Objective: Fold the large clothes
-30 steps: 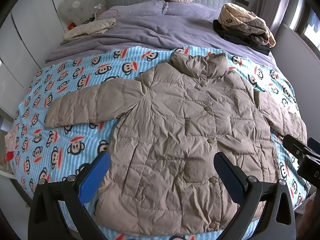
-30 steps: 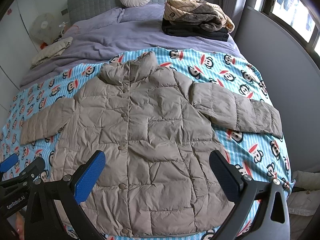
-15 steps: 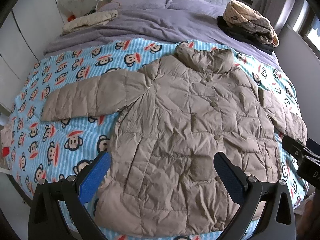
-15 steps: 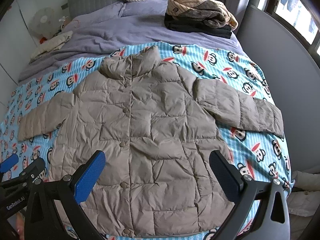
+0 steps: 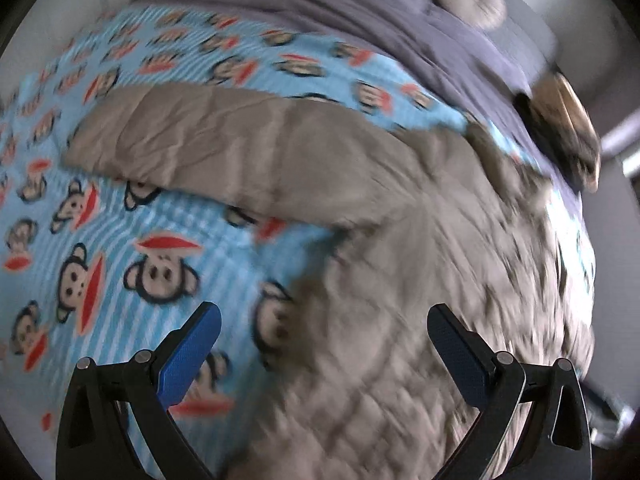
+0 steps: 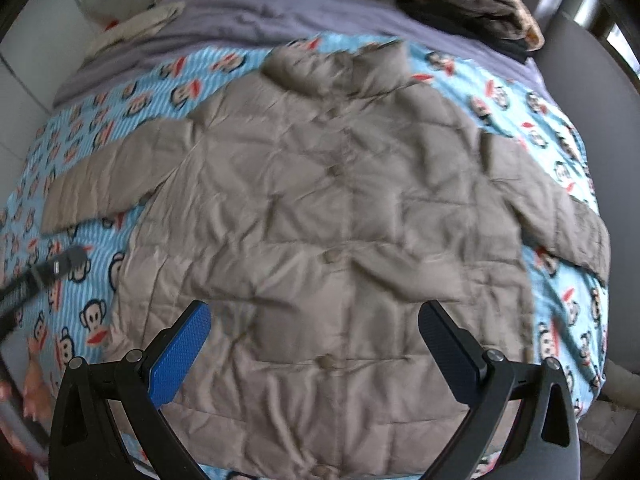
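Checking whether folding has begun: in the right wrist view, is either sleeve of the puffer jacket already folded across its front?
No, both sleeves of the puffer jacket lie spread outward on the monkey-print blanket, off its buttoned front.

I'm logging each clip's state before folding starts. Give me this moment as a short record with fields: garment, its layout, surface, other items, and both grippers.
garment: beige quilted jacket, buttoned front facing up
layout: spread flat, both sleeves out to the sides, collar toward the headboard
surface: blue monkey-print blanket on a bed
other items: stack of folded clothes and purple duvet behind
left gripper: open, empty, above the jacket's edge
right gripper: open, empty, above the jacket's lower front
image quality: left wrist view motion-blurred
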Motion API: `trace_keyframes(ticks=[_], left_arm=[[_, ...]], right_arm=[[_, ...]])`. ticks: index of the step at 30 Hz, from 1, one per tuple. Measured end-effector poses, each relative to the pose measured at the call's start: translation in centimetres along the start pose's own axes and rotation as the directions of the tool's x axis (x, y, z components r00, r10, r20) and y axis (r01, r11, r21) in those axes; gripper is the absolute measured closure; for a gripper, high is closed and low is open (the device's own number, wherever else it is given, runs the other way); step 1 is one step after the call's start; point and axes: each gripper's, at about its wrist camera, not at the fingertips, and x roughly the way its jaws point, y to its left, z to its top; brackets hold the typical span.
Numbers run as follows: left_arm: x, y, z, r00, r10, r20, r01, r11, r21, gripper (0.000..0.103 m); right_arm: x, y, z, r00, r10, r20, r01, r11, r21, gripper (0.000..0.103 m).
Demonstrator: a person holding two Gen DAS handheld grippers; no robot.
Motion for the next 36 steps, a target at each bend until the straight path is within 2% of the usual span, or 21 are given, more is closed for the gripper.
trace_keyframes(ticks=[3, 6, 11, 14, 20, 21, 23, 26, 27, 28, 29, 30, 31, 32, 34, 35, 36], left_arm=[[2.5, 5.3, 2.5, 0.997, -0.068, 0.028, 0.071, 0.989, -0.127, 0.0], [5.5, 9.7, 4.9, 0.993, -0.112, 0.039, 0.118, 0.966, -0.228, 0.0], [9.3, 14.7, 8.7, 0.987, -0.141, 0.071, 0.158, 0.923, -0.35, 0.0], [9.7, 16.1, 10.8, 0.98, -0.154, 0.13, 0.192, 0.905, -0.38, 0.0], [10.3, 16.5, 13.4, 0.977, -0.106, 0.183, 0.171, 0.906, -0.387, 0.0], [10.1, 16.6, 13.4, 0.976, -0.103, 0.193, 0.172, 0.908, -0.383, 0.0], [10.3, 16.7, 13.6, 0.973, -0.104, 0.208, 0.176, 0.913, -0.369, 0.001], [10.1, 16.9, 13.3, 0.974, -0.085, 0.212, 0.155, 0.927, -0.342, 0.022], [10.1, 17.0, 13.5, 0.973, -0.085, 0.216, 0.155, 0.93, -0.333, 0.04], [10.0, 17.2, 13.5, 0.97, -0.104, 0.219, 0.173, 0.931, -0.322, 0.067], [10.1, 17.4, 13.6, 0.962, -0.158, 0.223, 0.223, 0.925, -0.309, 0.08], [10.2, 17.9, 13.8, 0.944, -0.237, 0.231, 0.303, 0.901, -0.311, 0.095], [10.1, 18.1, 14.0, 0.935, -0.26, 0.24, 0.329, 0.889, -0.319, 0.095], [9.5, 18.0, 14.3, 0.931, -0.262, 0.254, 0.335, 0.889, -0.312, 0.095], [7.7, 17.2, 14.9, 0.922, -0.255, 0.291, 0.331, 0.91, -0.251, 0.095], [6.7, 16.5, 15.2, 0.917, -0.259, 0.305, 0.332, 0.918, -0.218, 0.095], [5.6, 15.6, 15.6, 0.909, -0.266, 0.32, 0.334, 0.925, -0.18, 0.095]], right_arm=[[1.8, 2.7, 0.2, 1.0, 0.006, -0.03, -0.007, 1.0, -0.028, 0.0], [3.7, 5.1, 0.4, 0.999, 0.007, -0.053, -0.01, 0.999, -0.053, 0.0], [6.2, 8.3, 0.8, 0.997, 0.002, -0.076, -0.009, 0.996, -0.09, 0.0], [7.5, 9.6, 1.7, 0.997, -0.003, -0.082, -0.005, 0.995, -0.101, 0.0], [9.2, 11.7, 4.2, 0.999, 0.017, -0.048, -0.022, 0.995, -0.094, 0.0], [9.4, 11.9, 4.8, 0.999, 0.037, -0.032, -0.04, 0.995, -0.091, 0.0], [9.7, 12.4, 6.2, 0.992, 0.126, 0.009, -0.125, 0.988, -0.086, 0.0], [11.0, 13.2, 8.6, 0.978, 0.21, 0.001, -0.21, 0.975, -0.067, 0.0], [11.7, 13.7, 9.5, 0.975, 0.222, -0.018, -0.223, 0.973, -0.061, 0.0], [12.3, 14.0, 10.2, 0.973, 0.226, -0.038, -0.228, 0.972, -0.056, 0.0], [13.0, 14.4, 10.9, 0.973, 0.223, -0.051, -0.226, 0.973, -0.05, 0.0], [13.6, 14.8, 11.6, 0.974, 0.219, -0.051, -0.221, 0.974, -0.04, 0.0], [14.1, 15.0, 12.0, 0.975, 0.219, -0.045, -0.221, 0.975, -0.033, 0.0], [14.7, 15.3, 12.5, 0.975, 0.22, -0.04, -0.221, 0.975, -0.027, 0.001], [15.7, 15.7, 13.2, 0.97, 0.241, -0.036, -0.241, 0.97, -0.01, 0.011], [16.4, 15.9, 13.3, 0.965, 0.258, -0.041, -0.258, 0.966, 0.0, 0.033], [17.1, 15.8, 13.4, 0.956, 0.285, -0.064, -0.284, 0.959, 0.021, 0.062]])
